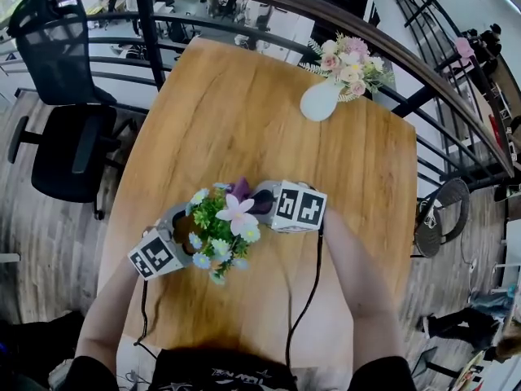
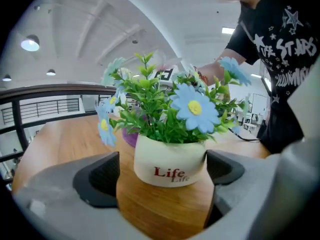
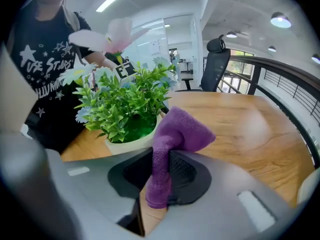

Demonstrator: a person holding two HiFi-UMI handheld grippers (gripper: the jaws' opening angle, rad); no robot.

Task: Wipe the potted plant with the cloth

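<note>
Potted plant numbers one, with one purple cloth, one flower vase

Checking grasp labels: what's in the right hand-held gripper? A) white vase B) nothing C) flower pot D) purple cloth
D: in the right gripper view, the right hand-held gripper has its jaws pinched on a purple cloth.

Cloth: purple. Pot: cream, red "Life" lettering. Plant: green leaves; blue flowers, yellow centres; one pale pink bloom. Table: light brown wood grain. Cubes: white, black square markers. Vase: white, pink-cream flowers. Chair: black. Shirt: black, white stars.
</note>
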